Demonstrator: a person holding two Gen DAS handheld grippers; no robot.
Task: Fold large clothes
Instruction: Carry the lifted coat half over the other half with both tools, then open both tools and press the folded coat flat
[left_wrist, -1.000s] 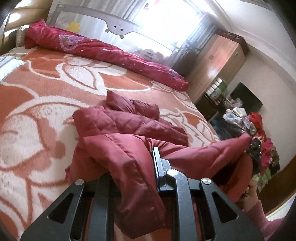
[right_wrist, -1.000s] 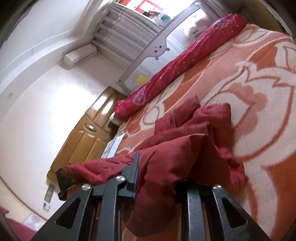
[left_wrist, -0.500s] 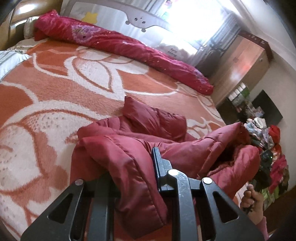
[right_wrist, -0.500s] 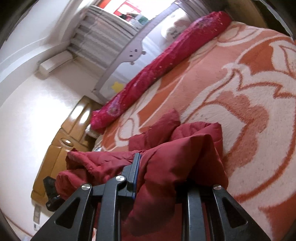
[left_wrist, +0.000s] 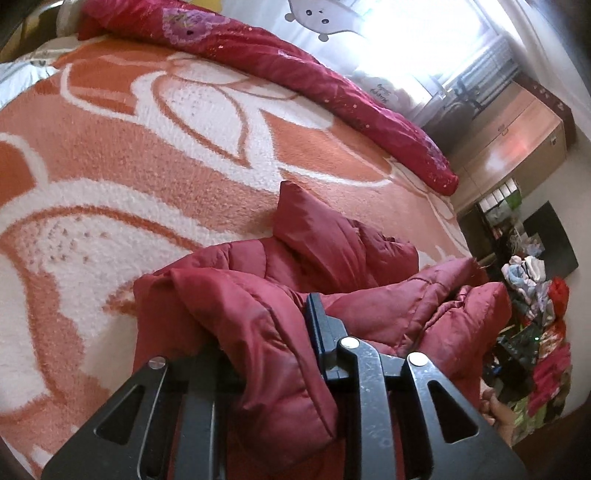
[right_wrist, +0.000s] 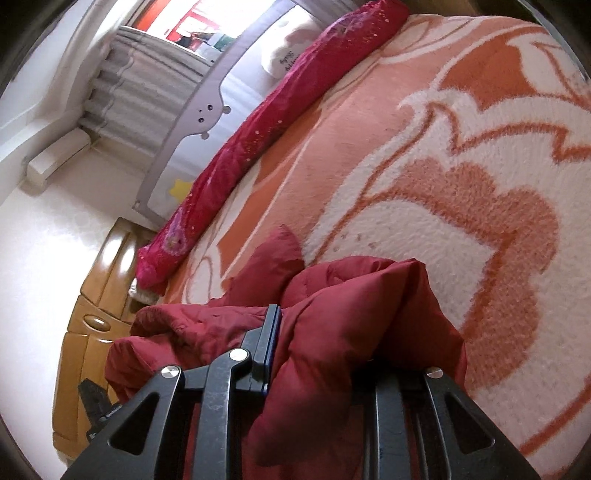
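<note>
Both my left gripper (left_wrist: 273, 354) and right gripper (right_wrist: 314, 354) clamp the puffy dark-red quilted jacket (left_wrist: 332, 266); I should lay this edge evenly over the half on the orange-and-white blanket (left_wrist: 147, 147).

Counted: 1 padded red jacket (left_wrist: 332, 258), 1 rolled red quilt (left_wrist: 295, 70), 1 patterned blanket (left_wrist: 147, 147), 1 bed rail (right_wrist: 192, 122), 2 hand-held grippers: left (left_wrist: 258, 350), right (right_wrist: 325, 350).

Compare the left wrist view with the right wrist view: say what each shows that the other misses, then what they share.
Only the left wrist view shows the clothes pile on the floor and the wooden wardrobe.

Only the right wrist view shows the air conditioner and the wooden headboard.

Both share the red padded jacket, clamped by the left gripper and the right gripper, lying on the orange flowered blanket beside the rolled red quilt.
</note>
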